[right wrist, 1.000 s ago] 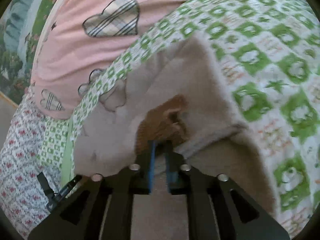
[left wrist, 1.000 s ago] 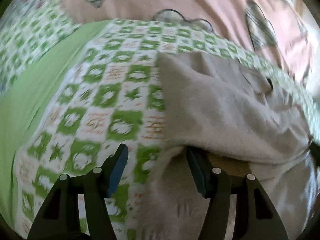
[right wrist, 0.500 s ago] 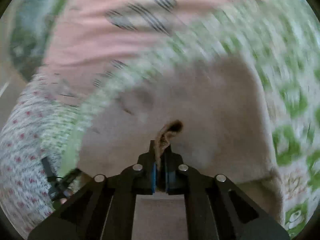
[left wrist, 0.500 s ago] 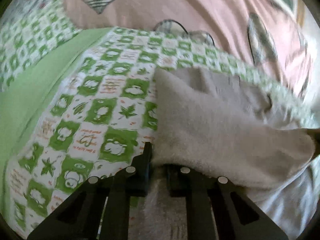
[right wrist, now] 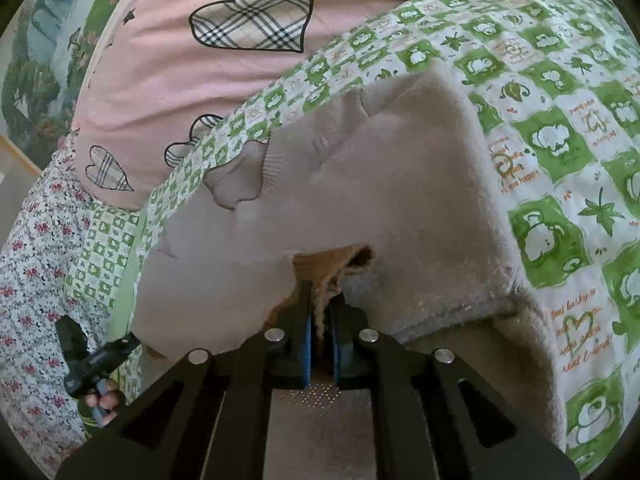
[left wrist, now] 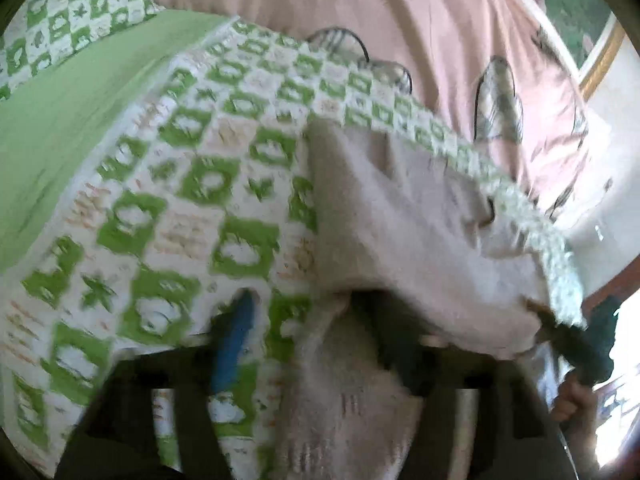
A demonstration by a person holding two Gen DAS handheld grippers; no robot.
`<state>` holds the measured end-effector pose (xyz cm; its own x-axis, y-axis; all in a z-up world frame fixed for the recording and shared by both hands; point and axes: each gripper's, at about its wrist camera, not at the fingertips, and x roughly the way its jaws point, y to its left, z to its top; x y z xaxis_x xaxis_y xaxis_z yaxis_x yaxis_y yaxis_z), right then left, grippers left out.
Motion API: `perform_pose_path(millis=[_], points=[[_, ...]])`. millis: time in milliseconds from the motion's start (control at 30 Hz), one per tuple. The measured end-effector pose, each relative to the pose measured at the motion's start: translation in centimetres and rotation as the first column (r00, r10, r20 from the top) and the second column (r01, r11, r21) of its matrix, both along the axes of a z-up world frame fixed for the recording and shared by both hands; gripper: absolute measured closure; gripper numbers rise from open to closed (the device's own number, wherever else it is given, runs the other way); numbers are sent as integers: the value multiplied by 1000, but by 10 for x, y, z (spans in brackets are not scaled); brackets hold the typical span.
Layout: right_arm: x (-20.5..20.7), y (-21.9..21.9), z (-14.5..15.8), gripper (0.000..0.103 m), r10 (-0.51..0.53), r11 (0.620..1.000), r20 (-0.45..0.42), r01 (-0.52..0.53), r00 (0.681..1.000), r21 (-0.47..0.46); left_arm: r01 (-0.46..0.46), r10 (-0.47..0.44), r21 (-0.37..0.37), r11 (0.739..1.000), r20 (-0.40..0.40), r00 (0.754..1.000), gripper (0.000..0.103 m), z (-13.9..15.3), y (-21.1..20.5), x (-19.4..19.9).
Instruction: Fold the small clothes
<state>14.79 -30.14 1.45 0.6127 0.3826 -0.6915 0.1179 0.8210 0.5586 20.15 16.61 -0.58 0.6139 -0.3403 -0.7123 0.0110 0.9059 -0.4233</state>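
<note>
A small beige fleece garment [right wrist: 384, 184] lies folded on the green-and-white checked bedspread [right wrist: 560, 140]. My right gripper [right wrist: 322, 316] is shut on a brown ribbed edge of the garment [right wrist: 328, 272]. In the left wrist view the garment [left wrist: 400, 232] fills the right half, blurred. My left gripper [left wrist: 316, 332] is open, its blue left pad [left wrist: 234, 340] over the bedspread and the right finger under the garment's folded edge. The right gripper and the hand holding it show at that view's right edge [left wrist: 580, 344].
A pink cover with plaid hearts [right wrist: 192, 72] lies behind the garment. A plain green sheet [left wrist: 60, 120] lies to the left. A floral fabric [right wrist: 36, 280] lies at the bed's edge. The left gripper shows in the right wrist view [right wrist: 92, 360].
My left gripper, shut on the garment's edge half a second ago, has opened and let it go. My right gripper stays shut on the brown edge, and its view has steadied.
</note>
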Motion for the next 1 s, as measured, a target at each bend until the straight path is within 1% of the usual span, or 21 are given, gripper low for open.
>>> perform_pose_path(millis=[67,133,167,233,267,300,333,367,400,433,467,500,533,600,633,667,700,767,833,967,1000], points=[[-1,-2,-1,93,4,1000,-4,-4,1000,-6,14,-14,-32,999,1,1000,30,7,6,14],[1,-2,-1,93,3,1000,-8,-3,1000,-3,27,-29,-65,997,-26,999,25,8,5,39],[2,-2,-1,93,0,1000,-10,0,1000,-1,41,-43,-74,996,-33,999,25,5,2,53],[4,0,-2,93,-7,1000,-14,7,1000,9,57,-61,-53,997,-73,995,25,-4,-7,76],[3,0,-3,93,-10,1000,-16,10,1000,13,75,-78,-31,997,-112,991,28,-14,-14,90],[3,-1,-3,93,-11,1000,-17,11,1000,12,86,-86,-9,996,-124,989,32,-18,-19,98],[4,1,-2,92,-6,1000,-18,6,1000,4,92,-89,23,995,-109,990,46,-20,-23,100],[6,3,0,92,11,1000,-15,-11,1000,-14,106,-102,51,993,-79,992,77,-19,-29,100],[9,7,4,93,30,999,-7,-31,1000,-35,127,-124,48,991,-58,991,91,-18,-32,98],[10,10,12,95,42,998,19,-41,999,-50,111,-110,57,992,-30,993,95,-14,-33,94],[8,12,25,95,55,997,83,-50,995,-60,92,-93,78,993,9,996,96,-9,-33,90],[6,13,38,95,63,996,143,-53,988,-71,68,-75,104,992,70,995,96,-3,-35,80],[2,14,55,95,68,995,220,-50,973,-88,51,-64,116,992,110,992,97,0,-36,73],[-2,17,73,95,72,990,299,-32,952,-136,16,-38,151,988,144,989,97,0,-39,64],[0,17,71,95,75,988,288,-32,955,-152,1,-25,162,987,144,989,97,-3,-40,64],[6,17,64,95,78,985,252,-37,965,-167,-10,-13,164,986,139,990,97,-6,-39,64],[12,17,54,95,73,982,201,-36,977,-184,-16,-5,163,986,126,992,97,-9,-38,67],[26,15,21,95,62,981,41,-53,997,-189,-11,-7,173,985,104,995,97,-13,-39,72],[30,13,2,95,50,982,-26,-54,998,-179,-6,-13,188,982,101,995,96,-14,-40,74],[25,9,0,94,16,983,-28,-21,999,-181,-2,-14,205,979,76,997,95,-20,-42,79],[24,7,3,90,-7,981,-31,1,999,-196,-2,-11,204,979,64,998,94,-21,-40,78]])
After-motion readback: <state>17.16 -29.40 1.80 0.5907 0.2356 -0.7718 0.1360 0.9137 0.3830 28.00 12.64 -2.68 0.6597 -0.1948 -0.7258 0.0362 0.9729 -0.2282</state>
